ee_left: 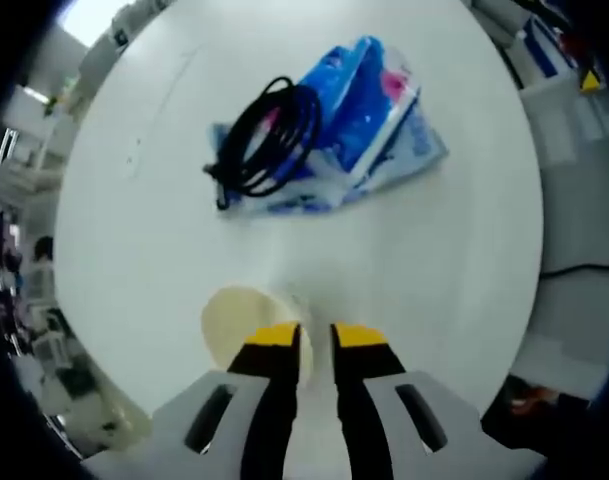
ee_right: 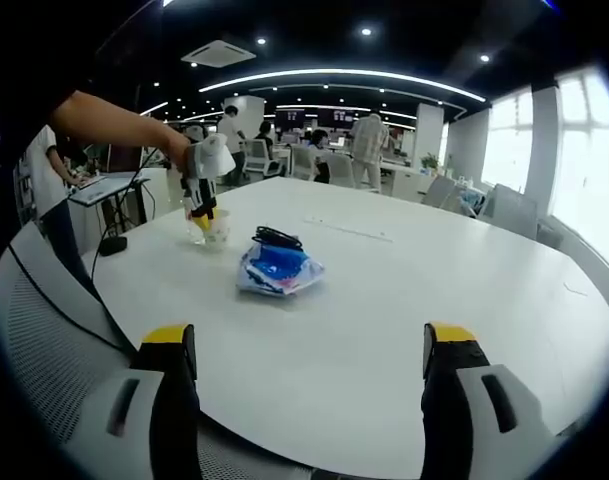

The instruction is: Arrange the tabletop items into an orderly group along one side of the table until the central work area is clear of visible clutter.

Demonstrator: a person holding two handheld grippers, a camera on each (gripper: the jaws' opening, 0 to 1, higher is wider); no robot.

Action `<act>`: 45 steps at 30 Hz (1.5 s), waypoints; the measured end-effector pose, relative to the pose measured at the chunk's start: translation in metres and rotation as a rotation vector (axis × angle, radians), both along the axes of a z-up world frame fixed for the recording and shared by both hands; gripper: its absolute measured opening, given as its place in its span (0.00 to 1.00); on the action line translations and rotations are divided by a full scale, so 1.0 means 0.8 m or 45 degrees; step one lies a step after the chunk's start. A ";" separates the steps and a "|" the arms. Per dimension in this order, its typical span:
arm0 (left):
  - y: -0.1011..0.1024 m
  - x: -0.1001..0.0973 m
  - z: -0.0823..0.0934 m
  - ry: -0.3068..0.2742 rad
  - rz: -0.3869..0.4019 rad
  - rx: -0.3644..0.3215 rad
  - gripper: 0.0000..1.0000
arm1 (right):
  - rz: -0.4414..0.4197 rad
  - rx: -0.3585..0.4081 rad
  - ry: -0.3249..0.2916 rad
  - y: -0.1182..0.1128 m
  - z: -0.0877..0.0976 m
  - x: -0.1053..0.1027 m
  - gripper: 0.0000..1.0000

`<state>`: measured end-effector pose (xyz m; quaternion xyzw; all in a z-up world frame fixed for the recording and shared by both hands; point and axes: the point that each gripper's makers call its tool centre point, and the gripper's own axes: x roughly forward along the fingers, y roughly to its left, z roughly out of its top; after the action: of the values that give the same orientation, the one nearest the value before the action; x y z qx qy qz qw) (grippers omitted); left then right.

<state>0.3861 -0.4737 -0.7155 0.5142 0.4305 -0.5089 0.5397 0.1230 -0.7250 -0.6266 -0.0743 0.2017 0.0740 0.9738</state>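
A clear plastic cup (ee_left: 246, 322) stands on the round white table (ee_left: 444, 270) near its edge. My left gripper (ee_left: 315, 338) is shut on the cup's rim, one jaw inside and one outside. Beyond it lies a blue tissue pack (ee_left: 369, 120) with a coiled black cable (ee_left: 269, 135) on top. In the right gripper view, a hand holds the left gripper (ee_right: 204, 222) down on the cup (ee_right: 210, 234) at the table's far left. The tissue pack (ee_right: 279, 270) and cable (ee_right: 276, 238) lie to its right. My right gripper (ee_right: 309, 345) is open over the near table edge, holding nothing.
A grey mesh chair (ee_right: 44, 320) stands at the table's left side. More chairs (ee_right: 509, 210) sit at the far right. A desk with a laptop (ee_right: 99, 187) and several people are behind the table. A black cord (ee_right: 54, 300) hangs from the arm.
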 end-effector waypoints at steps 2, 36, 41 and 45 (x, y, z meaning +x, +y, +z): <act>-0.001 0.004 0.002 -0.019 -0.031 -0.013 0.13 | 0.000 0.002 0.000 0.000 0.000 0.000 0.94; 0.007 -0.038 0.100 -0.080 0.326 -0.709 0.53 | 0.010 0.012 0.027 0.003 -0.004 0.000 0.98; 0.012 -0.050 0.105 -0.073 0.387 -0.800 0.59 | 0.011 0.020 0.032 0.003 -0.005 -0.001 0.99; 0.019 -0.057 0.108 -0.091 0.403 -0.845 0.63 | 0.018 0.023 0.038 0.005 -0.006 -0.001 0.99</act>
<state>0.3402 -0.4588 -0.6288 0.2558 0.2972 -0.5128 0.7637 0.1221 -0.7207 -0.6315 -0.0659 0.2150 0.0839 0.9708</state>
